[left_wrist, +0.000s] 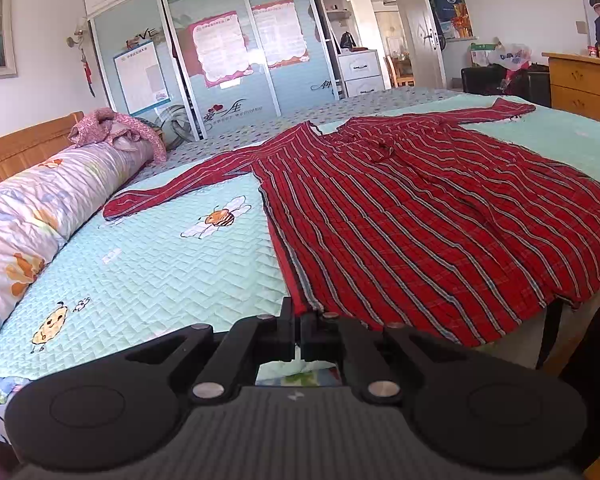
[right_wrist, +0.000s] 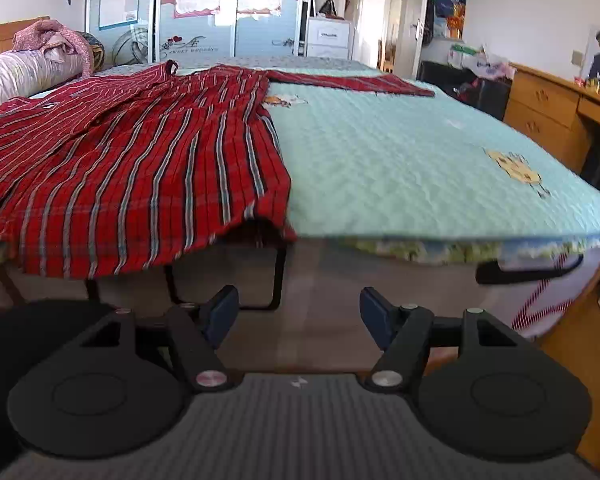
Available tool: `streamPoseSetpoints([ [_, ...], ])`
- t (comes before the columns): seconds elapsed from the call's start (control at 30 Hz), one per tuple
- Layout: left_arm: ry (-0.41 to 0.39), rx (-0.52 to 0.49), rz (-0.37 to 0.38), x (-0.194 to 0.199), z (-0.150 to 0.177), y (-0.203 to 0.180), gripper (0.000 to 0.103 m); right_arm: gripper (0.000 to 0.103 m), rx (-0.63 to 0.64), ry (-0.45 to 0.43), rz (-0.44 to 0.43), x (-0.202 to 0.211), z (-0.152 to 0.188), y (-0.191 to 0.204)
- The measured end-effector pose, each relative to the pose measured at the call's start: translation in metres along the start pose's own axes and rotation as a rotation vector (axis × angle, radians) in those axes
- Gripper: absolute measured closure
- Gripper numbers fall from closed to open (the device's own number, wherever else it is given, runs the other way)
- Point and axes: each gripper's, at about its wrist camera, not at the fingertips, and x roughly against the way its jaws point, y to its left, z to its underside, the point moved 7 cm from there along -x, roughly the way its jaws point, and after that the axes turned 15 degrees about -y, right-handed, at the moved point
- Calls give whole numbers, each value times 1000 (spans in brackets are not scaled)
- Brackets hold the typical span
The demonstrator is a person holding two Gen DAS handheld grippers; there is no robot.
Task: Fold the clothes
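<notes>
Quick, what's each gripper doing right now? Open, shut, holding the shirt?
Left gripper: shut on the hem corner of the red striped shirt.
Right gripper: open, holding nothing, below the bed edge near the shirt's other hem corner.

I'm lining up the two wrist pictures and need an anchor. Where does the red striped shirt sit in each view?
Left wrist view: the red striped shirt fills the centre and right, its near hem corner at the shut left gripper.
Right wrist view: the shirt fills the left half, hem draped over the bed edge, above the open right gripper.
Shared landmark: the wardrobe's sliding doors.
</notes>
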Motion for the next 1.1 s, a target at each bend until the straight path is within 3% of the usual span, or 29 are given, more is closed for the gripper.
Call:
streamPoseSetpoints([
  [0.23, 24, 1, -18, -3, -2, 4, 101, 35, 62, -158, -42, -4, -36, 11],
  [0.43, 38, -8, -14, -5, -2, -1, 101, 35, 70, -109, -41, -22, -23, 17],
  [0.47, 40, -9, -14, -5, -1, -1, 100, 42, 41, -97, -49, -21, -19, 16],
  [0.5, 43, -9, -13, -5, 0, -1, 100, 65, 23, -83, -50, -21, -17, 14],
  [0.57, 51, -14, -12, -6, 1, -2, 100, 90, -9, -55, -50, -20, -13, 11],
  [0.83, 67, -19, -11, -8, 4, -4, 98, 81, 40, -95, -64, -5, -9, 4],
  [1.0, 67, -23, -7, -8, 2, -7, 98, 57, 2, -142, -71, -17, -17, 8],
  [1.07, 73, -21, -6, -9, 4, -8, 98, 58, -12, -146, -67, -23, -18, 9],
  [1.1, 79, -20, -3, -11, 6, -8, 98, 74, -20, -132, -59, -28, -18, 8],
])
